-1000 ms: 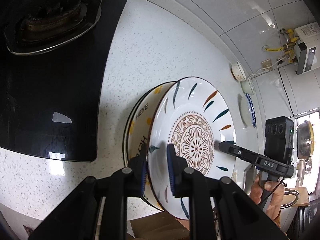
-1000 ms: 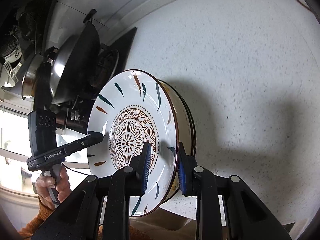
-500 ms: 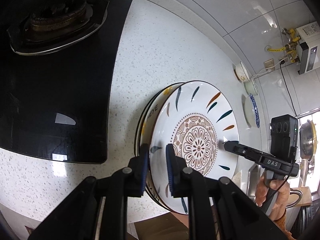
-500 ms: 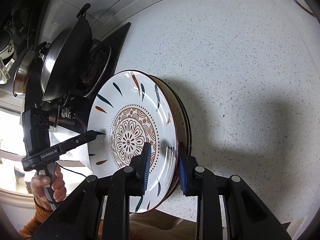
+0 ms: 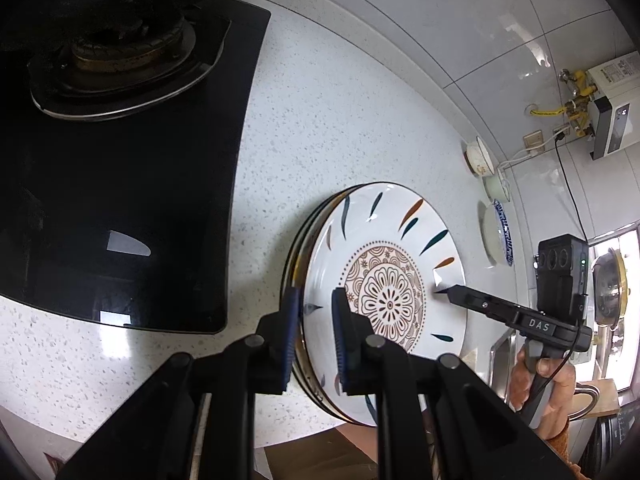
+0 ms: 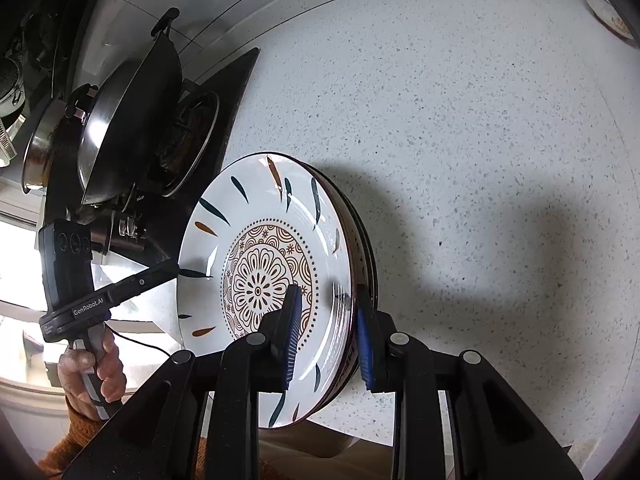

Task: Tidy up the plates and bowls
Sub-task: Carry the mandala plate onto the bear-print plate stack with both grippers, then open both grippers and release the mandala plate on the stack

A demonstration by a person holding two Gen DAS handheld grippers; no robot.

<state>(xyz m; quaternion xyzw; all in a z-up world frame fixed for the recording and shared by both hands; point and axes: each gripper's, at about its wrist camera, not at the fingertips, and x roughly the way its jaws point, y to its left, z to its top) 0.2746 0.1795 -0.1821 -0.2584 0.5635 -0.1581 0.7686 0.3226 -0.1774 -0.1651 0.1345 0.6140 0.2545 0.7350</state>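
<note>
White porcelain with a brown flower pattern and small leaf strokes — this is the top plate [image 5: 384,280], and it lies on the other plates [image 6: 362,248] of a low stack on the speckled bench [image 6: 480,140], just beside the black stove top [image 5: 120,200]. Both grippers hold the stack from opposite sides. The left gripper [image 5: 316,332] has its jaws clamped on the near rim, one blue pad under the stack edge and one on the upper face of the top plate; the right gripper [image 6: 330,332] is clamped in the same way on its own side, and in the left wrist view its dark finger reaches the plate's far rim. I think two grips are used because a stack of dishes is heavy and slippery, so one grip alone would let it tilt. The plates look nearly flat on the bench, so I judge that the stack is being set down or squared here, clear of the burner [image 5: 116,48] and the wok [image 6: 128,120]. More bowls [image 5: 478,156] and a blue-rimmed plate [image 5: 498,236] wait along the tiled wall, well apart from the stack, so the sorting seems not finished. Releasing one side first could let the top plate slide.
</note>
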